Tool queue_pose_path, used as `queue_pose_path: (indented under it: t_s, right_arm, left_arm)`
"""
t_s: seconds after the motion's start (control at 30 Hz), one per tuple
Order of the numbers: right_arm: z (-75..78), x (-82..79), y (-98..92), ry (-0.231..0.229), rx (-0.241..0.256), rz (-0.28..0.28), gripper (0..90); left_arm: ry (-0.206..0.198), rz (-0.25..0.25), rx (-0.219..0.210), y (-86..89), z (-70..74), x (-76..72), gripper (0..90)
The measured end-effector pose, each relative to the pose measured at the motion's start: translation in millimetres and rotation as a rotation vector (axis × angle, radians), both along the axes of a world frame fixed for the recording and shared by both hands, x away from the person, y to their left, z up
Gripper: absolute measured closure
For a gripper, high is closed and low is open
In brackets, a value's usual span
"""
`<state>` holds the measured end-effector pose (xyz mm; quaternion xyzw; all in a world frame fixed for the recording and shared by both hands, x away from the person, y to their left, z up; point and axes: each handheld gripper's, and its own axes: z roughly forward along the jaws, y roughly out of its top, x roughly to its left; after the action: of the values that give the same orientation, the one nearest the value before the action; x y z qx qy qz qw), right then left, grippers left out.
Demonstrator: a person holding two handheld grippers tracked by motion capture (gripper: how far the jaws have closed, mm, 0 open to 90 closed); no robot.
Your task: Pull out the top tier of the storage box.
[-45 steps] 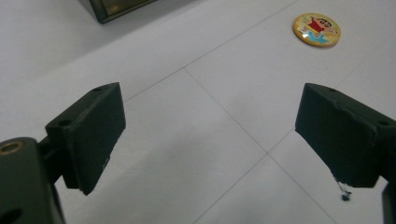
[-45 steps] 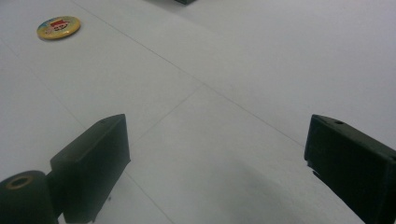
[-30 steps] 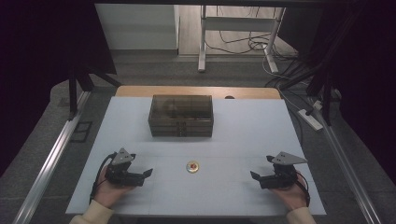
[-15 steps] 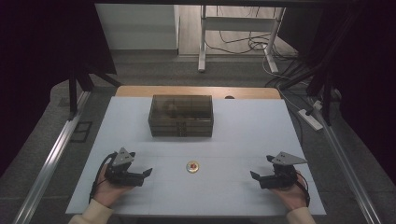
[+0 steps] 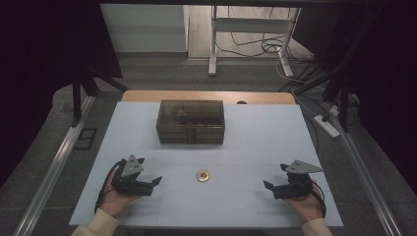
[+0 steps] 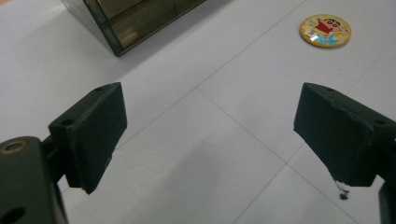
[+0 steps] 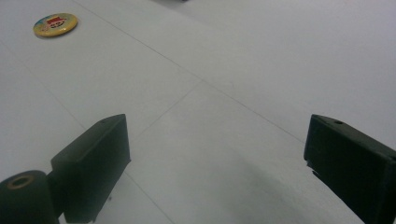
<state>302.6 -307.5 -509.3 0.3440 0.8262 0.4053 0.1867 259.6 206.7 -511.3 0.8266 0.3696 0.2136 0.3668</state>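
Covering wooden table (image 5: 147,96): white mat (image 5: 265,137) (seamed)

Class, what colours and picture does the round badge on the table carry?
The round badge has a yellow rim and a cartoon child in red; clearest in the left gripper view.

The setting is a laboratory-type recording station, not a home. A white tabletop (image 5: 275,142) with faint seam lines sits on a wooden base and is framed left and right by aluminium rails (image 5: 54,167). Black curtains (image 5: 54,44) close off both sides, leaving the work surface as the lit zone. Behind it lies grey floor, the white legs of a metal stand (image 5: 213,44), loose cables (image 5: 255,46) and a power strip (image 5: 327,125) at the right. The surface carries few items: a smoked-plastic drawer box (image 5: 190,121) and a small cartoon badge (image 5: 202,175).
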Motion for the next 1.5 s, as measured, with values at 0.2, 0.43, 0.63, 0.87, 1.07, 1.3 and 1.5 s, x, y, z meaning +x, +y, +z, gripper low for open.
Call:
queue_pose_path:
  t_s: [0.2,0.43,0.63,0.87,1.07,1.3,1.5]
  right_arm:
    - [-0.3,0.2,0.3,-0.001,-0.005,0.000,6.8]
    - [-1.0,0.5,1.2,0.002,-0.014,0.004,6.8]
    - [-1.8,0.7,1.9,0.002,-0.018,0.003,6.9]
    - [-1.8,0.9,1.7,0.001,-0.016,0.001,6.8]
    - [-1.9,1.0,2.1,-0.001,-0.019,0.000,6.9]
    - [-2.1,1.5,2.1,0.001,-0.022,0.000,6.9]
    - [-2.6,1.6,2.6,0.001,-0.021,-0.003,6.9]
  left_arm:
    - [-0.024,-0.014,0.021,-3.3,1.8,1.5,10.3]
    - [-0.048,-0.025,0.057,-7.9,3.8,3.1,10.8]
    - [-0.064,-0.035,0.087,-13.0,4.7,3.7,11.4]
    - [-0.084,-0.039,0.119,-17.9,6.4,4.4,12.2]
    - [-0.095,-0.044,0.141,-22.8,7.2,6.0,12.4]
    - [-0.107,-0.052,0.156,-26.8,8.5,7.8,12.6]
    - [-0.122,-0.056,0.177,-30.3,10.5,8.6,12.7]
